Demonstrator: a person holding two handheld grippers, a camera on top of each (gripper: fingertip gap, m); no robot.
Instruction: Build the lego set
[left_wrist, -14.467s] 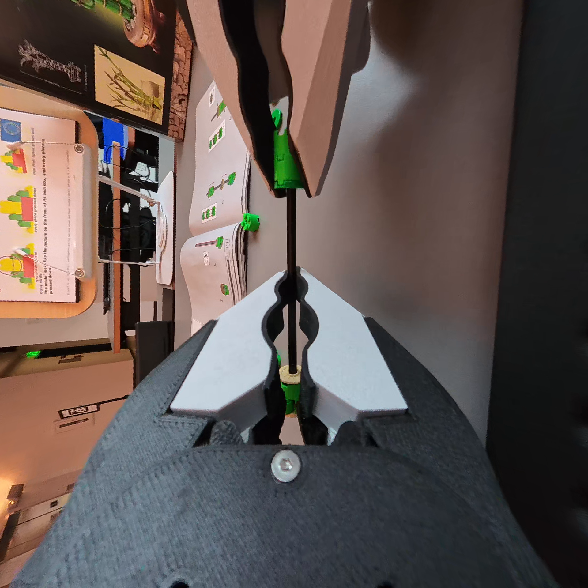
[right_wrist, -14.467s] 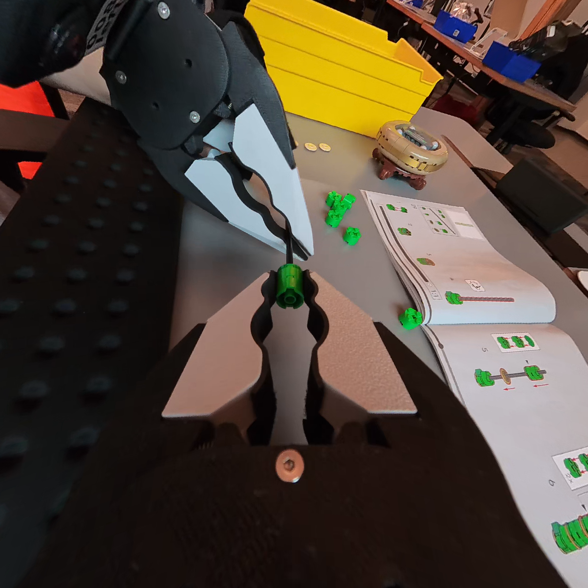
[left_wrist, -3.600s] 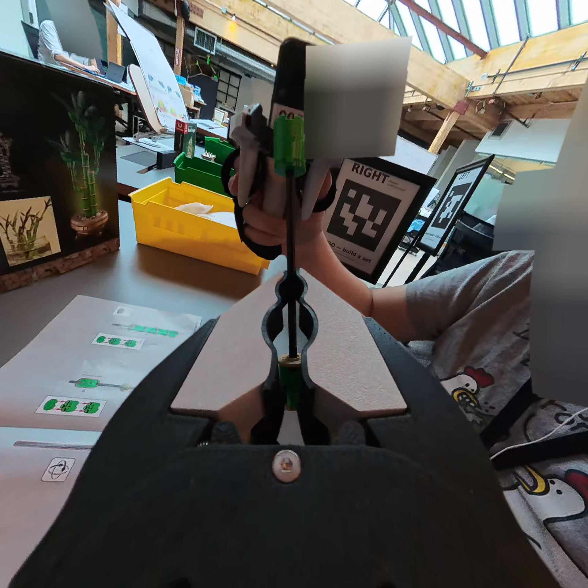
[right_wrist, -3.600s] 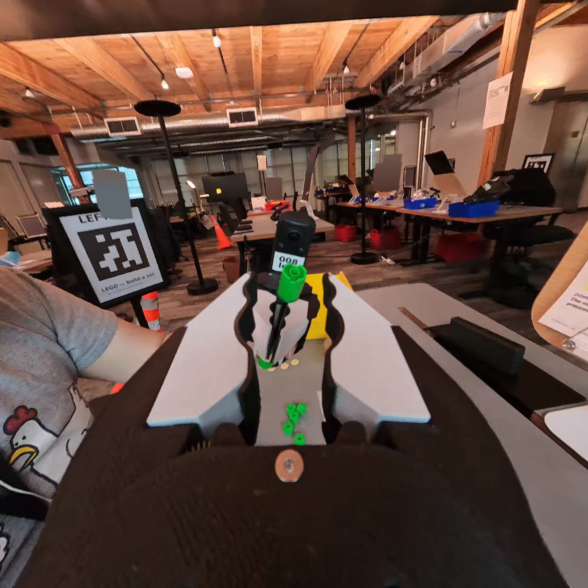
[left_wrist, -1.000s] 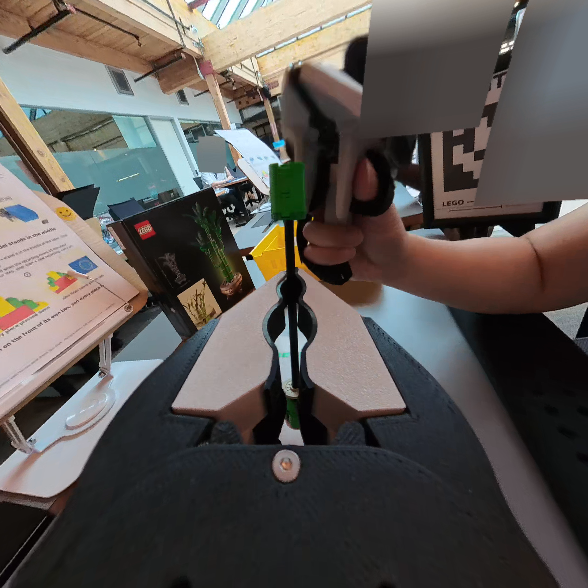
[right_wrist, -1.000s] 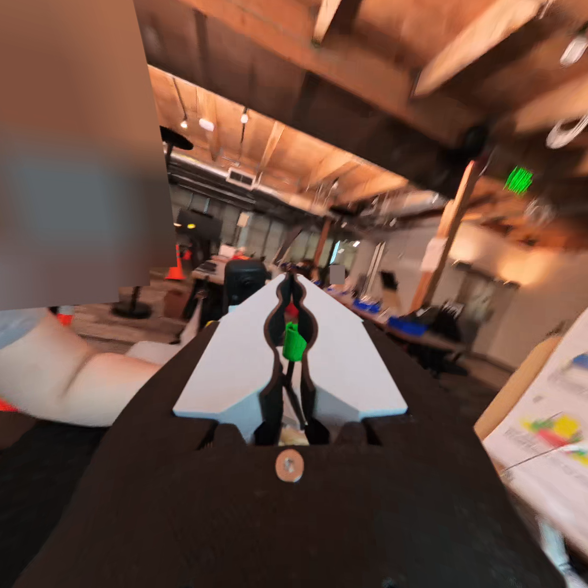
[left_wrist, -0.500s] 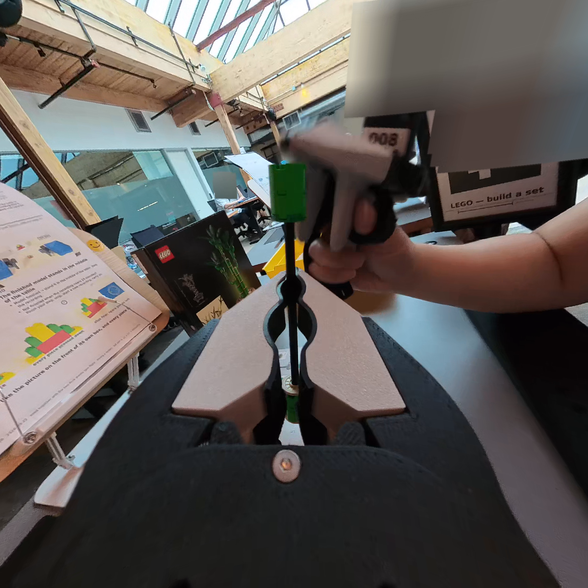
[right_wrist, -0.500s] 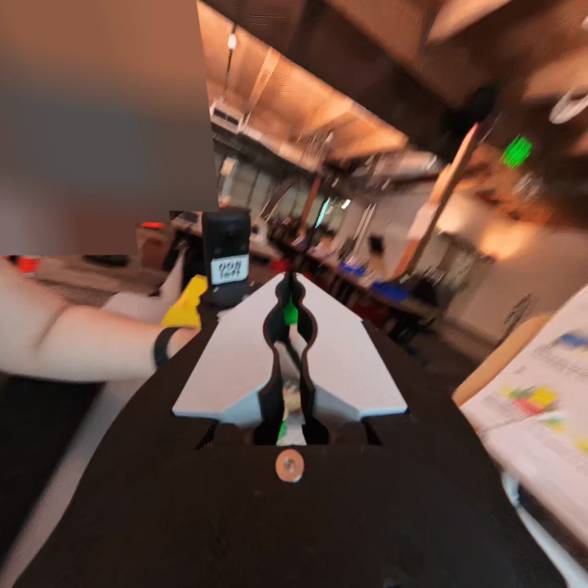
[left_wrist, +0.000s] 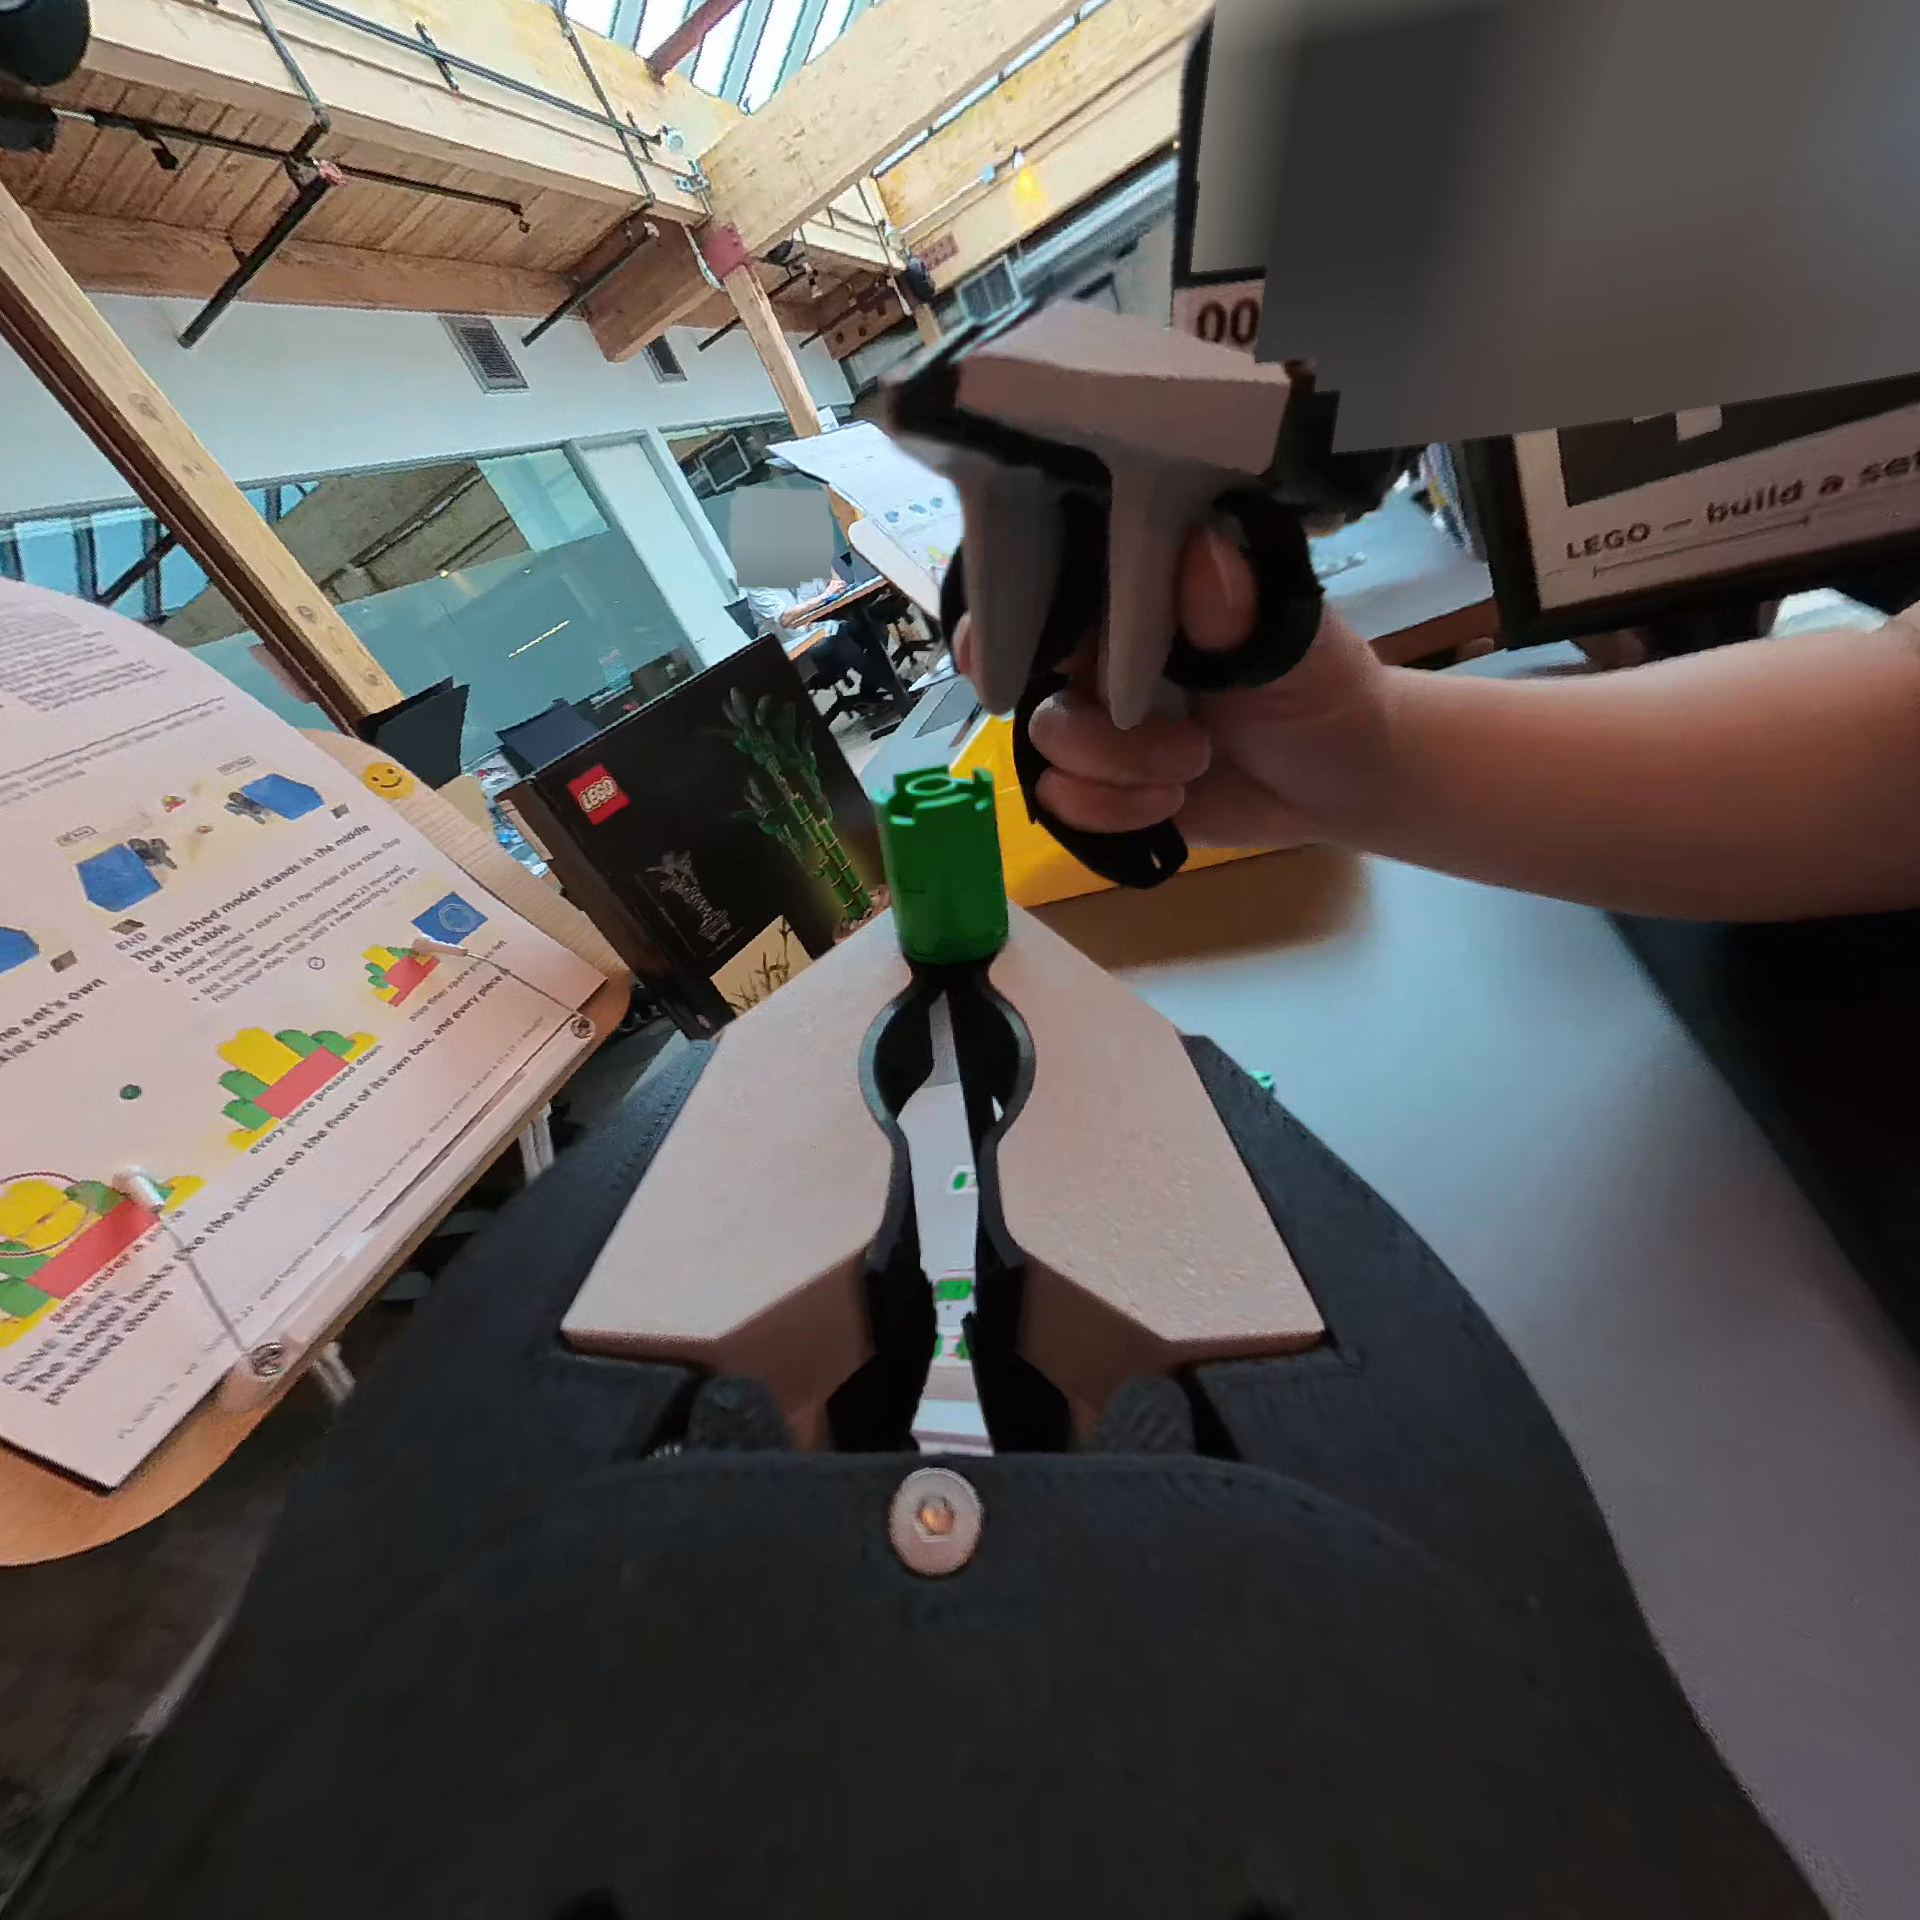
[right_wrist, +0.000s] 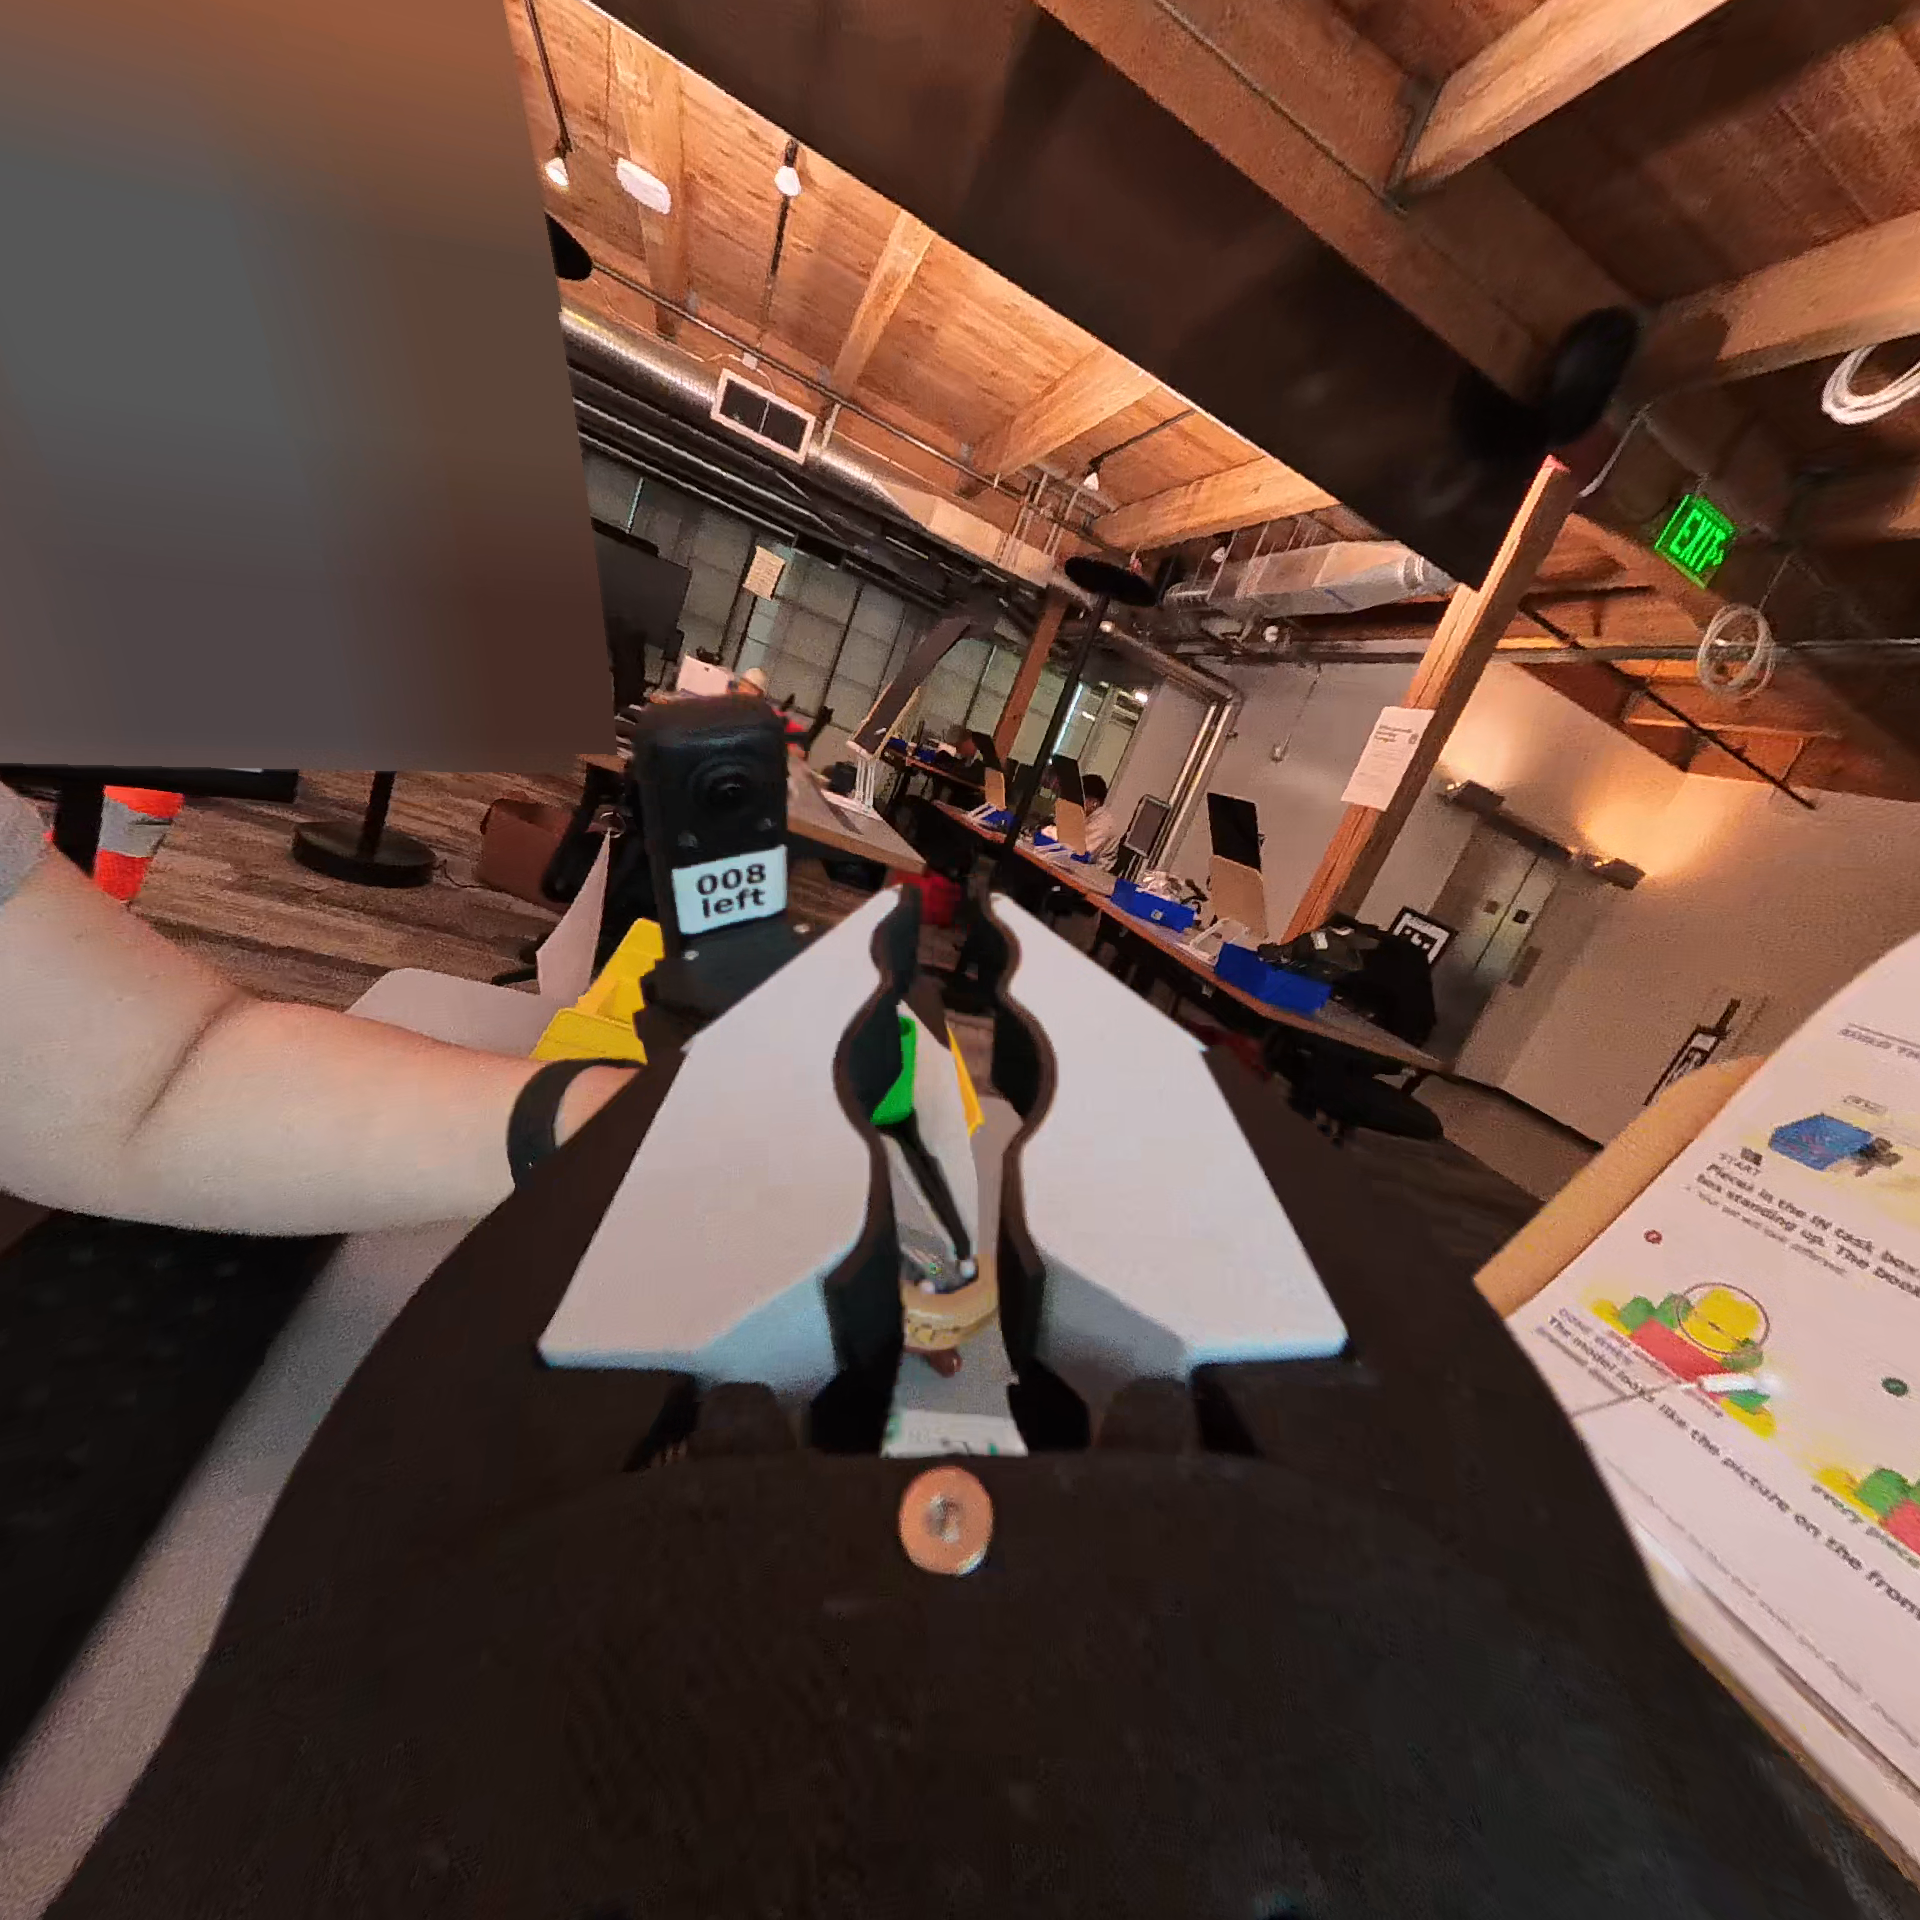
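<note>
The left hand-held gripper (left_wrist: 943, 971) is pinched tight on a thin black rod (left_wrist: 977, 1101), and a green piece (left_wrist: 941, 878) sits on the rod right at the tips of the two fingers. The rod runs back down the slot between the fingers. All of this is held up in the air above the grey bench (left_wrist: 1455, 1091). The right hand-held gripper (left_wrist: 1049, 561) is up higher and a little to the side, apart from the green piece and holding nothing; in its own view its fingers stand a little way apart, with the green piece (right_wrist: 894, 1070) and rod (right_wrist: 935, 1184) showing through the gap, farther off. A hand (left_wrist: 1174, 717) grips its black handle. The rod and green piece look very light and made of hard plastic. The rod is thin and smooth, so I think it could slip or spin if the pinch is loose, and it might bend a bit if pushed from the side. The green piece is round, so it could roll out of a pinch. The best place to hold it is across its flat-looking sides near the middle. The rod is best held close under the green piece, so it stays straight when more pieces get pushed on. A black set box (left_wrist: 717, 831) stands behind on the bench.
</note>
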